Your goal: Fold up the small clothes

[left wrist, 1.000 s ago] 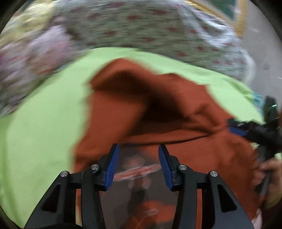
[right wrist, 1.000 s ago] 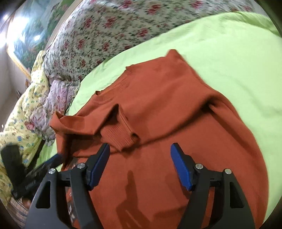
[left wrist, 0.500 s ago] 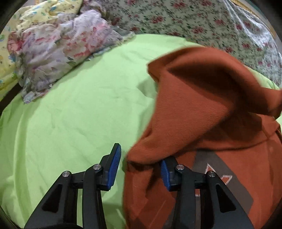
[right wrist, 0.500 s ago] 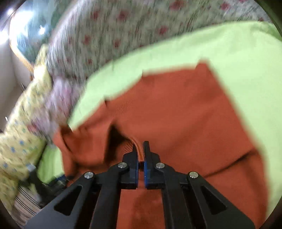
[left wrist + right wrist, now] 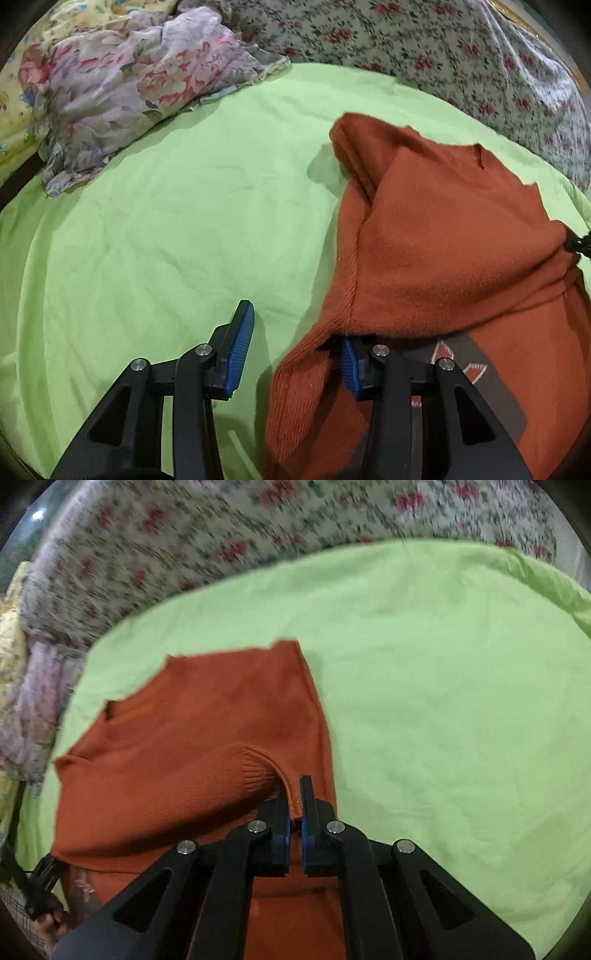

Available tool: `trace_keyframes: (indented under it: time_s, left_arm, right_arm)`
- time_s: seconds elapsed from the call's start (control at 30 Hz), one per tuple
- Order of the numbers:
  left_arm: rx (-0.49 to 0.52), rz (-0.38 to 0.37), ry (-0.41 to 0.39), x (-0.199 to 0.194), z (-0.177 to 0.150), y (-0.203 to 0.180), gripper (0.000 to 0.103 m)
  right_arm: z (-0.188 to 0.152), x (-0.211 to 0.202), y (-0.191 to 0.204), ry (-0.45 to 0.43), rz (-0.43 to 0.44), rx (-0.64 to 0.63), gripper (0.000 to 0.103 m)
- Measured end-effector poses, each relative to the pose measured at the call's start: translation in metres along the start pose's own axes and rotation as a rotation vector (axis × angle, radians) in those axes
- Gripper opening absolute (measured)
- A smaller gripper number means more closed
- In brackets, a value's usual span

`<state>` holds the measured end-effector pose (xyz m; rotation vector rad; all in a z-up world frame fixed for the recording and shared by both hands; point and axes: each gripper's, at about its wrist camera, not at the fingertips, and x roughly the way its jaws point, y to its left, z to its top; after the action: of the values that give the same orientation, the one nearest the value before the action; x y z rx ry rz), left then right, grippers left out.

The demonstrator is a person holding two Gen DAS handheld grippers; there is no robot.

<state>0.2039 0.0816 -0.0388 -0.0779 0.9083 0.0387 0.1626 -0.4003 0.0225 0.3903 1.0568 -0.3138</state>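
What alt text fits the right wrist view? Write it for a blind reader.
The right gripper is shut on the ribbed cuff of an orange sweater, holding the sleeve across the sweater's body. The sweater lies on a green sheet, with blurred floral bedding behind.

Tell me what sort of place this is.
Most likely a bedroom: the rust-orange sweater lies on a lime-green bedsheet, with a rose-print quilt behind it and crumpled floral bedding beside it.
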Motion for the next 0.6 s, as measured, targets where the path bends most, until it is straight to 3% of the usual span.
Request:
trace_keyframes:
  time_s: [0.13,0.23,0.3,0.37,0.47,0.6]
  left_arm:
    - [0.007,-0.113,0.02,-0.017,0.002,0.01,0.044]
    - [0.0,-0.228,-0.013,-0.041,0.012,0.022,0.045]
    - [-0.037,-0.277,-0.04,-0.049,0.03,0.029,0.051]
    - [-0.078,-0.31,-0.044,-0.045,0.053,0.032,0.059]
    - [-0.075,-0.304,-0.01,-0.017,0.085,0.023,0.06]
    - [-0.103,-0.331,0.113,0.04,0.11,0.01,0.06]
  right_arm:
    - [-0.004,0.012,-0.004,-0.005,0.001,0.01,0.006]
    - [-0.01,0.007,-0.008,-0.005,0.028,0.027,0.016]
    - [-0.015,-0.001,-0.013,-0.024,0.058,0.059,0.054]
    - [-0.022,-0.013,-0.017,-0.086,0.059,0.086,0.067]
    - [-0.029,-0.021,-0.017,-0.127,0.084,0.105,0.067]
    - [-0.041,-0.021,-0.008,-0.131,0.124,0.101,0.067]
